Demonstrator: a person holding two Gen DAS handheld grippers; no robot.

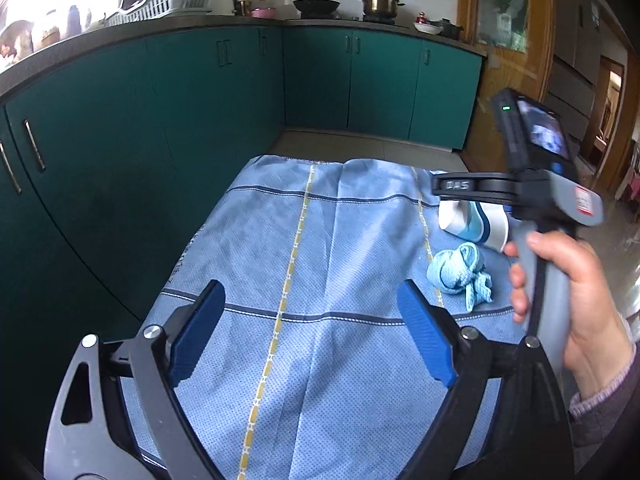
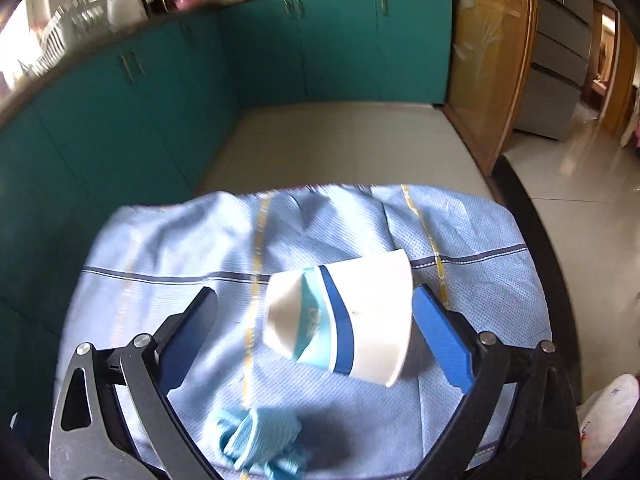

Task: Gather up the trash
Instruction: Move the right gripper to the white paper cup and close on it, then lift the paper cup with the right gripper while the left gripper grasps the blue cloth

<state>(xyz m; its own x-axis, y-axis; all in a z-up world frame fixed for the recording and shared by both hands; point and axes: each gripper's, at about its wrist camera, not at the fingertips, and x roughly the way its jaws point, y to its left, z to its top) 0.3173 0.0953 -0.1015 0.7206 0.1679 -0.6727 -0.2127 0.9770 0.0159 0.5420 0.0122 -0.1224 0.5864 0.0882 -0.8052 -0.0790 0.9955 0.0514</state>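
Observation:
A white paper cup [image 2: 360, 320] with blue and teal bands lies on its side on the blue tablecloth [image 2: 160, 248]. My right gripper [image 2: 316, 334] is open around it: the right pad [image 2: 440, 340] is close beside the cup's wide rim, and the left pad stands well clear. A crumpled light-blue wad [image 2: 260, 440] lies just nearer than the cup. In the left wrist view the cup [image 1: 472, 224] and the wad [image 1: 460, 276] sit at the cloth's right side. My left gripper [image 1: 312, 336] hangs open over bare cloth with nothing between its fingers.
A hand [image 1: 580, 300] holds the right gripper's handle at the right of the left wrist view. Teal kitchen cabinets [image 1: 160, 120] run along the left and far sides. A white plastic bag [image 2: 612, 420] shows beyond the table's dark right edge. Tiled floor lies beyond the table.

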